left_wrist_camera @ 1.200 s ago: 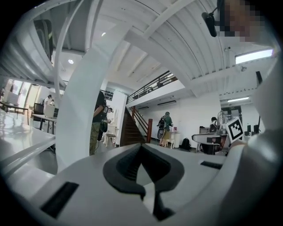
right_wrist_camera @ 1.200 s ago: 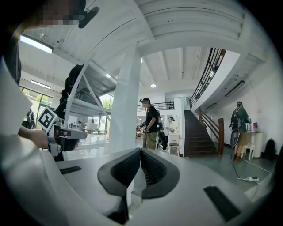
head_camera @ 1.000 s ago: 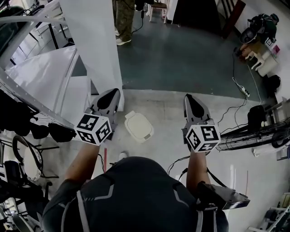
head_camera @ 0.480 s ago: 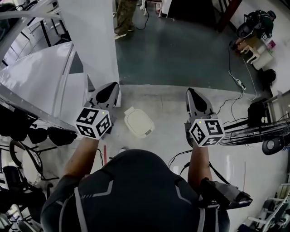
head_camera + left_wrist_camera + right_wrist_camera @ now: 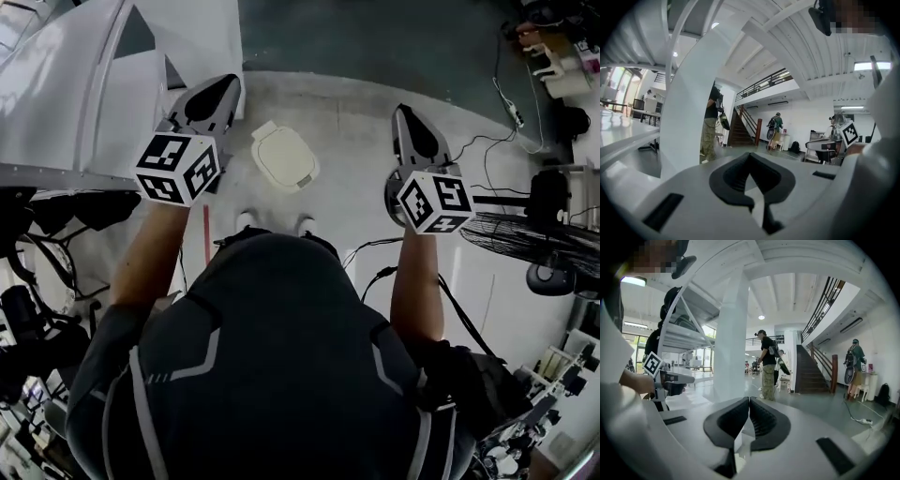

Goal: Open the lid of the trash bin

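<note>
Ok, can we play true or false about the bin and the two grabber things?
1. The trash bin stands on the floor with its lid down. True.
2. The left gripper is clamped on the bin's lid. False: it is held in the air apart from the bin, with its jaws together on nothing.
3. The right gripper has its jaws wide open. False: its jaws are together, with nothing between them.
4. In the head view the bin shows between the two grippers. True.
</note>
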A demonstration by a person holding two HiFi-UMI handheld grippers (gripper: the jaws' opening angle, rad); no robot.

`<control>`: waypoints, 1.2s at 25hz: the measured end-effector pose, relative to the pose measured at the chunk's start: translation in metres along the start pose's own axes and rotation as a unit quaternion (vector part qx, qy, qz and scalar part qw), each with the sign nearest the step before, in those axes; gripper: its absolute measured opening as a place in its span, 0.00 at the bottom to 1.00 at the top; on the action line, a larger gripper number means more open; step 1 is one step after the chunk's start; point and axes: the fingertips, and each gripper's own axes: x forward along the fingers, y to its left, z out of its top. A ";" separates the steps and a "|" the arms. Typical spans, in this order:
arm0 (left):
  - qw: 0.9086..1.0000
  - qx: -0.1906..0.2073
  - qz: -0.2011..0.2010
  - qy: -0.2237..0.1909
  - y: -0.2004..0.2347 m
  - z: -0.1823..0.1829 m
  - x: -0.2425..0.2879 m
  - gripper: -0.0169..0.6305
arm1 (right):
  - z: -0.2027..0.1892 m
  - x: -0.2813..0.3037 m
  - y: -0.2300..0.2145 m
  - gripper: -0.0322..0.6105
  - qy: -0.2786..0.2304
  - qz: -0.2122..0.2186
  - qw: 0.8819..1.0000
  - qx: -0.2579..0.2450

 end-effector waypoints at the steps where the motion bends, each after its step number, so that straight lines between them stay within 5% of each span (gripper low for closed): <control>1: 1.000 -0.006 0.006 0.007 0.002 -0.012 0.004 0.04 | -0.013 0.007 -0.002 0.09 0.012 0.006 1.000 0.002; 13: 0.987 -0.073 0.082 0.114 0.013 -0.184 0.025 0.04 | -0.168 0.068 -0.007 0.09 0.122 0.114 0.986 0.003; 21: 0.961 -0.126 0.156 0.191 0.017 -0.293 0.004 0.04 | -0.288 0.084 0.010 0.09 0.220 0.160 0.962 0.026; 30: 0.935 -0.164 0.160 0.272 0.019 -0.399 -0.012 0.04 | -0.406 0.085 0.038 0.09 0.320 0.173 0.931 0.019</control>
